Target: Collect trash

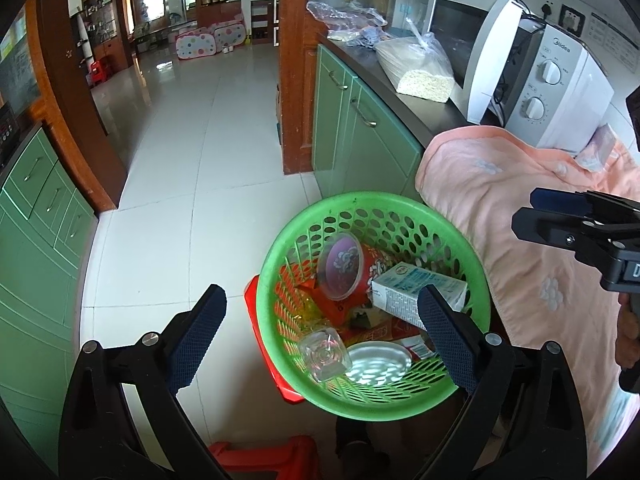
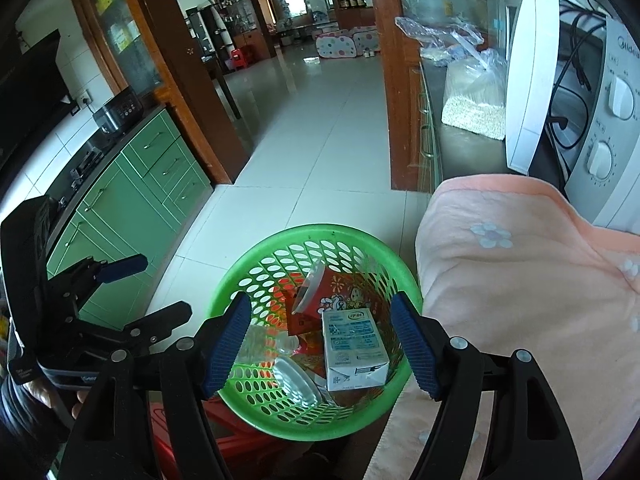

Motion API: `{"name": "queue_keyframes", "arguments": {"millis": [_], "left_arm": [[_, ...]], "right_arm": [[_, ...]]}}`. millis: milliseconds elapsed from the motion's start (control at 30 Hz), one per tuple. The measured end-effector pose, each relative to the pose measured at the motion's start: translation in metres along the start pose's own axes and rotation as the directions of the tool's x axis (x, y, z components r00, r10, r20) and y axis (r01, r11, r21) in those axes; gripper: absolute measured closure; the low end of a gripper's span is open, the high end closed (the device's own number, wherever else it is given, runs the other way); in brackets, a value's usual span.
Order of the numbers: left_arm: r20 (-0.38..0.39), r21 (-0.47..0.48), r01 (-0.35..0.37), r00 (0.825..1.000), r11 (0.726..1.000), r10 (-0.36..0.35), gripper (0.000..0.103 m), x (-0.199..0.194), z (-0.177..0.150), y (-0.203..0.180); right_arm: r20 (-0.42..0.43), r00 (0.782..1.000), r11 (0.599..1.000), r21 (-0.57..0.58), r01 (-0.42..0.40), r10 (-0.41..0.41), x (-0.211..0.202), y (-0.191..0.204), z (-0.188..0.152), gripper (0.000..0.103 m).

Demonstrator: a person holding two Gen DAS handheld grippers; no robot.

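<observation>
- Green basket (image 2: 320, 236) set on a red stool (image 1: 264, 364) just beside the towel-draped counter, likely so trash drops straight in.
- Already inside: milk carton (image 2: 352, 348), red cup (image 2: 340, 292), clear bottle (image 1: 324, 354), foil lid (image 1: 378, 362).
- Right gripper (image 2: 320, 344) above the carton, jaws apart, pads pressing on nothing.
- Left gripper (image 1: 320, 340) wide open, empty, beside the basket.
- Pink towel (image 2: 520, 280) bare of trash where visible.

microwave (image 1: 532, 76) – peach towel (image 1: 520, 216) – green cabinets (image 1: 356, 120)
</observation>
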State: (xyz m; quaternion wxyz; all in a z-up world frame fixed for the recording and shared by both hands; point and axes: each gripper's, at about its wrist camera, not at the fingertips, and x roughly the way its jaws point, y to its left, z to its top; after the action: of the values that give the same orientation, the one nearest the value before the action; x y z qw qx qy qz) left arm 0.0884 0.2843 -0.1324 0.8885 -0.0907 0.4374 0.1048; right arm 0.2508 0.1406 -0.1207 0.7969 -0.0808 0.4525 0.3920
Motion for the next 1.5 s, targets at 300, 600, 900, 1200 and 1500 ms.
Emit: {"name": "queue_keyframes", "arguments": {"millis": [300, 600, 900, 1200, 1500], "left_arm": [[0.022, 0.003, 0.0, 1.0, 1.0, 0.0, 0.007, -0.009, 0.004, -0.001], [0.034, -0.008, -0.006, 0.999, 1.0, 0.006, 0.006, -0.018, 0.005, -0.005], [0.067, -0.002, -0.014, 0.998, 1.0, 0.014, 0.005, -0.038, 0.006, -0.02], [0.088, 0.035, -0.022, 0.996, 0.999, 0.019, 0.005, -0.053, 0.001, -0.043], [0.101, 0.065, -0.003, 0.995, 0.998, -0.004, 0.005, -0.07, -0.009, -0.062]], "right_arm": [[0.017, 1.0, 1.0, -0.012, 0.018, -0.018, -0.016, 0.003, -0.003, 0.029], [0.024, 0.996, 0.996, -0.016, 0.083, -0.082, -0.038, 0.002, -0.01, 0.025], [0.022, 0.991, 0.991, 0.024, 0.129, -0.13, -0.063, -0.006, -0.026, 0.021], [0.033, 0.984, 0.983, 0.06, 0.175, -0.177, -0.09, -0.017, -0.044, 0.016], [0.04, 0.976, 0.974, 0.092, 0.208, -0.212, -0.111, -0.022, -0.064, 0.013]]}}
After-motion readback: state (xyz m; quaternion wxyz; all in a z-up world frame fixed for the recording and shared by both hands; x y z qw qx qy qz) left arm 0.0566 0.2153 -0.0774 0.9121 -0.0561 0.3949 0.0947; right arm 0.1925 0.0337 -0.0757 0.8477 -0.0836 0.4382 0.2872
